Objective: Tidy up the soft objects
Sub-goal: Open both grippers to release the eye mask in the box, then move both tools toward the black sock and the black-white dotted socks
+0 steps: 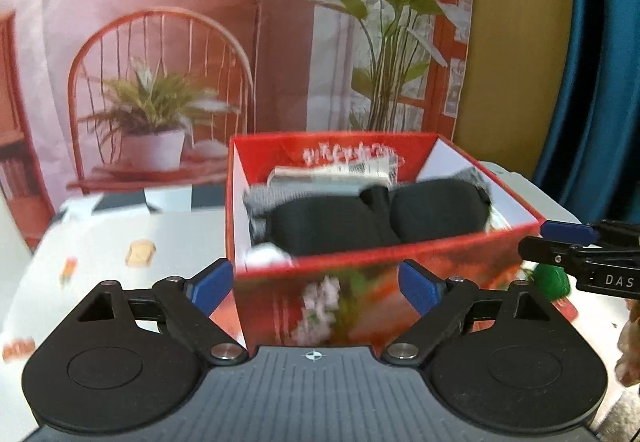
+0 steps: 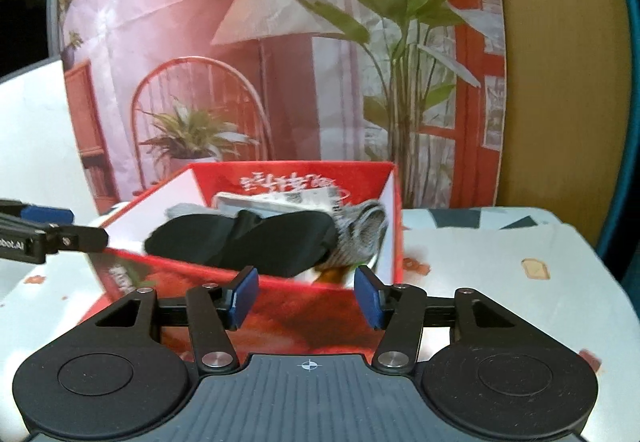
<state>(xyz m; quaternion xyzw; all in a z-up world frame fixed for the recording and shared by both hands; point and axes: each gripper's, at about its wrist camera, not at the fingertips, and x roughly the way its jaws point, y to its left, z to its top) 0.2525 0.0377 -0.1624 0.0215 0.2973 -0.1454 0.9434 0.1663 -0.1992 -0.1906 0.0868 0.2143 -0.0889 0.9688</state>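
Observation:
A red open box (image 1: pixel 400 262) stands on the table and also shows in the right wrist view (image 2: pixel 304 306). Inside lie black rolled socks (image 1: pixel 360 218) (image 2: pixel 256 238), grey knitted socks (image 2: pixel 360 230) (image 1: pixel 264 198) and a white packaged item (image 1: pixel 332 172) at the back. My left gripper (image 1: pixel 316 286) is open and empty just in front of the box's near wall. My right gripper (image 2: pixel 306 300) is open and empty in front of the box's near wall. In the left wrist view the right gripper's fingers (image 1: pixel 568 232) reach in from the right.
A white tablecloth with small food prints (image 1: pixel 120 254) covers the table. A green object (image 1: pixel 554 280) lies right of the box. A printed backdrop of a chair, lamp and plants (image 1: pixel 240 42) stands behind. A blue curtain (image 1: pixel 600 82) hangs at the right.

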